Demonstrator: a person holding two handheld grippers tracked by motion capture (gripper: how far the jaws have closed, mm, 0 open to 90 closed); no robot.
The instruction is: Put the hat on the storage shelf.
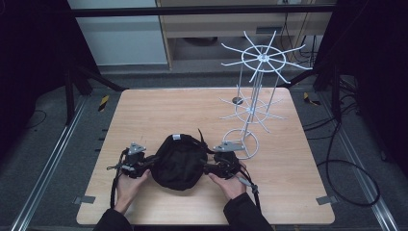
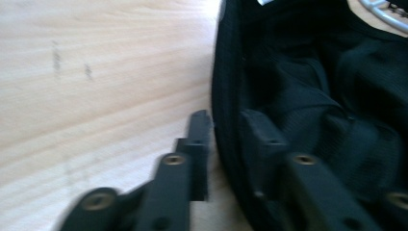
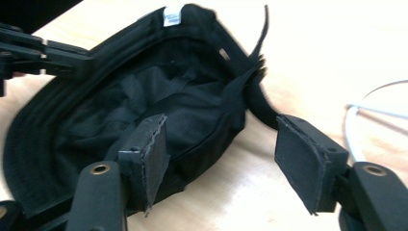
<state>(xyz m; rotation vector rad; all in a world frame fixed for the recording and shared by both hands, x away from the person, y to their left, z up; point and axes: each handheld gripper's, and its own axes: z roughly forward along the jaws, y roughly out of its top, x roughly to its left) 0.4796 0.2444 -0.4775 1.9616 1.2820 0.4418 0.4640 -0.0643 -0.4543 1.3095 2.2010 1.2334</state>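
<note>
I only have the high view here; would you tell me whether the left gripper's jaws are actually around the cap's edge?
Observer: Yes. In the left gripper view the left gripper straddles the black cap rim, one jaw inside, one outside on the table.
Operator: And the right one?
Observer: The right gripper is open: one jaw inside the cap, the other outside over wood.
Operator: Is the cap upside down?
Observer: Yes; its lining faces up, and a white tag shows at the far rim.
</note>
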